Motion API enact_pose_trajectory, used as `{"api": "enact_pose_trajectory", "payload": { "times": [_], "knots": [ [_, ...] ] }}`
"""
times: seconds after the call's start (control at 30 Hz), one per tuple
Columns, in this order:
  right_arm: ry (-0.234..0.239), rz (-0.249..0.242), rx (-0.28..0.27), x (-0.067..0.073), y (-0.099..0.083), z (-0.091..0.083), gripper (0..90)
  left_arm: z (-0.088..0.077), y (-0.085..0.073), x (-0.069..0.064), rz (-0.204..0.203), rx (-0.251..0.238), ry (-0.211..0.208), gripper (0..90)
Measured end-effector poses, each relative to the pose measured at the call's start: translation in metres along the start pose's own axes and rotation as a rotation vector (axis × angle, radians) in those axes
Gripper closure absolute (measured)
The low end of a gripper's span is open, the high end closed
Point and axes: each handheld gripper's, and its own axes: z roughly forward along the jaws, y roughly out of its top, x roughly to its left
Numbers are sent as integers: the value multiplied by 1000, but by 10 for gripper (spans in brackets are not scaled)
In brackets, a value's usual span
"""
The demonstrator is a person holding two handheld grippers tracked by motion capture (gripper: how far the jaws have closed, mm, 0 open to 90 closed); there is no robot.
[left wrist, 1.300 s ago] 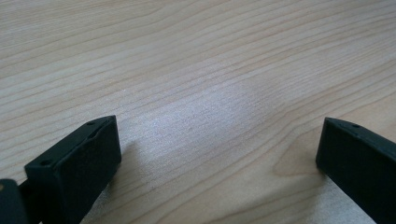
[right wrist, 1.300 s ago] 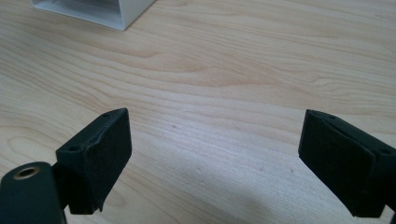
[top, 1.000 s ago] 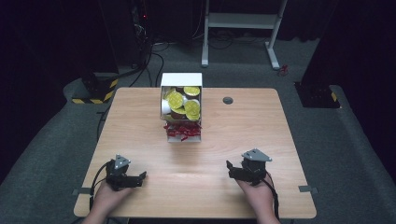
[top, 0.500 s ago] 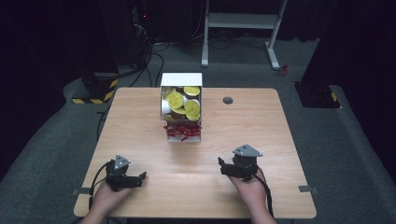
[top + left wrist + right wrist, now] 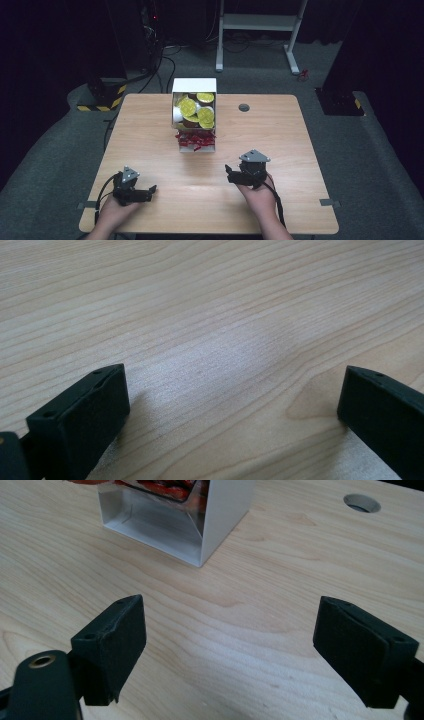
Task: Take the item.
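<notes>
A white box (image 5: 194,86) stands at the middle back of the wooden table (image 5: 150,135). It holds several round yellow-topped cups (image 5: 188,106), with red shredded filling (image 5: 195,140) at its near end. My right gripper (image 5: 230,172) hovers right of centre, open and empty, pointing left toward the box (image 5: 220,510), which lies ahead of its jaws at upper left. My left gripper (image 5: 150,190) rests near the front left edge, open, with bare wood (image 5: 225,340) between its jaws.
A round cable hole (image 5: 244,107) is set in the table right of the box (image 5: 361,502). Behind the table stand a white frame (image 5: 260,25) and a black-and-yellow striped base (image 5: 100,97) on grey carpet.
My right gripper has moved forward and left toward the box. The left gripper has stayed where it was.
</notes>
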Motion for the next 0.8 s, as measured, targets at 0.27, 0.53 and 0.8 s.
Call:
{"api": "enact_pose_trajectory", "payload": {
  "times": [0.27,0.53,0.8],
  "knots": [
    [17,9,2,4,7,11,141,0,0,0,0,0,0,5],
    [42,2,-29,10,21,12,148,0,0,0,6,0,3,5],
    [46,3,-57,13,29,17,173,0,0,0,4,-4,0,9]
  ]
}}
